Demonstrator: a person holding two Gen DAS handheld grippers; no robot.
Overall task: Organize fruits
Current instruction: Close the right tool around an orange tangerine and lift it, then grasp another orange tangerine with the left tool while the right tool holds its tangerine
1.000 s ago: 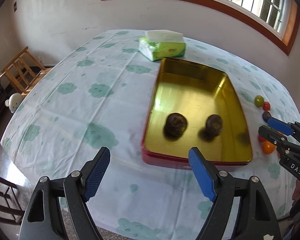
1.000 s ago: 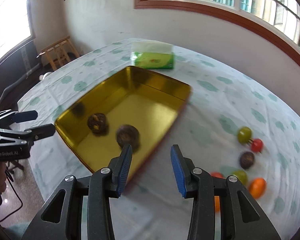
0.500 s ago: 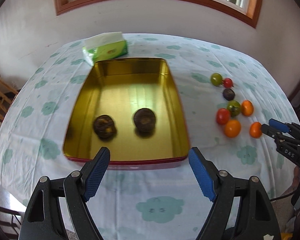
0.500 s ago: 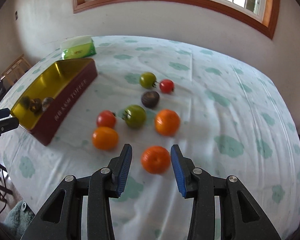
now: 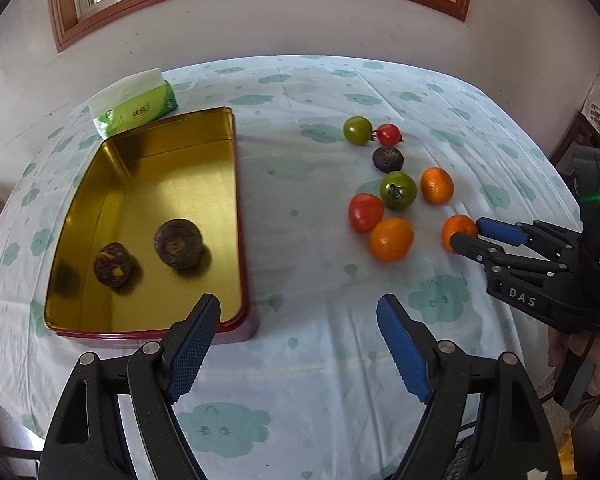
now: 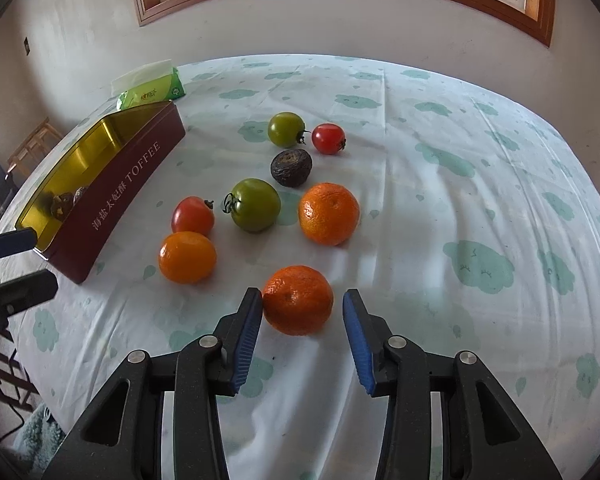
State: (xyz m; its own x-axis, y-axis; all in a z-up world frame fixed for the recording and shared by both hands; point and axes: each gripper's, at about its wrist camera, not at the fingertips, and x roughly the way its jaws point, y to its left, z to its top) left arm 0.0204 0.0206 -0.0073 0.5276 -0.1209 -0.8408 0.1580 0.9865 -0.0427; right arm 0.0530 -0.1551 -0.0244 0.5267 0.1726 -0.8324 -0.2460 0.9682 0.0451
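Both grippers open: right gripper (image 6: 302, 334) just widened around mandarin (image 6: 298, 300); left gripper (image 5: 298, 350) empty.

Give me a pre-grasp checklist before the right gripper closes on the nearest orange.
1. Nearest orange sits between the pads of the right gripper: ok.
2. Right jaws wide enough: ok; they have just been opening, one pad about touching the orange's side, a gap at the other.
3. Orange centred between the pads: not ok, it sits nearer one pad.
4. Neighbouring orange fruit stands apart from the grasp: ok.
5. Tin has bare floor for a drop-off beside the two dark fruits: ok.
6. Left gripper open, holding nothing, off the path to the tin: ok.
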